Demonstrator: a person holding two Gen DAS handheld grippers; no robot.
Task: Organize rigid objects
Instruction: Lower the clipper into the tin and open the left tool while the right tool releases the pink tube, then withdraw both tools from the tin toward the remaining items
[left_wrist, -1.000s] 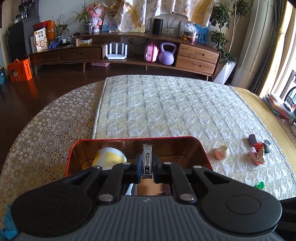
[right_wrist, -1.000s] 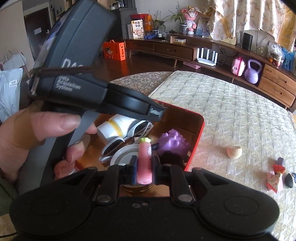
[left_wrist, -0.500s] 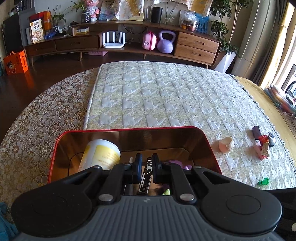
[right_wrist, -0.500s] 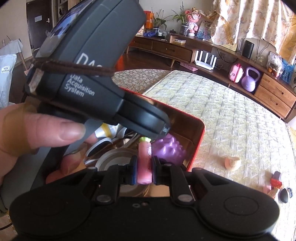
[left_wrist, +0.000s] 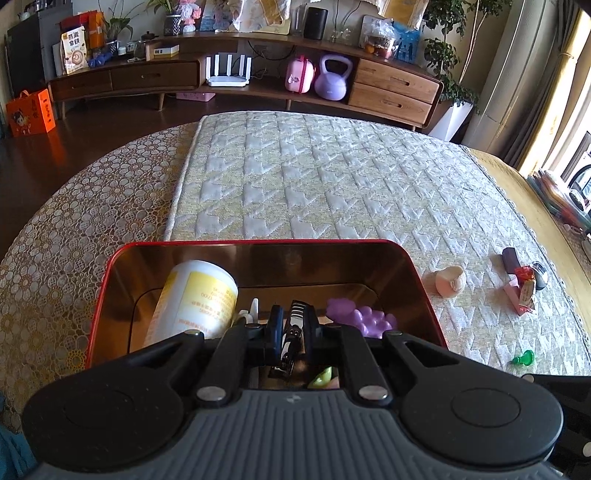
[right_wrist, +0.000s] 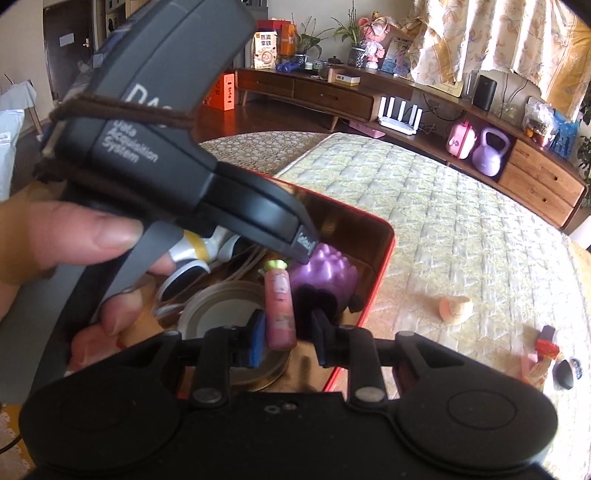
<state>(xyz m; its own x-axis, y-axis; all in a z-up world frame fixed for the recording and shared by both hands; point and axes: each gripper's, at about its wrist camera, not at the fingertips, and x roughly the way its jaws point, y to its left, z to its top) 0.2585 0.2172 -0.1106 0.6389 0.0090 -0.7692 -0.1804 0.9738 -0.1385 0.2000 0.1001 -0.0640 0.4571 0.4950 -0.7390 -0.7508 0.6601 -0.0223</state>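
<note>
Left gripper (left_wrist: 293, 330) over red tin (left_wrist: 421, 291), jaws slightly parted around nail clipper (left_wrist: 291, 338), grip loose, clipper tilted. Right gripper (right_wrist: 288, 332) jaws spread apart; pink tube (right_wrist: 279, 308) between them, touching neither pad, inside tin beside purple toy (right_wrist: 328, 273).

Home living room: wooden sideboard (left_wrist: 236, 79), kettlebell (left_wrist: 332, 79), curtains (right_wrist: 498, 37).

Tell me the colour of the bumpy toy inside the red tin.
Purple. The bumpy toy shows best in the right wrist view, lying in the tin.
</note>
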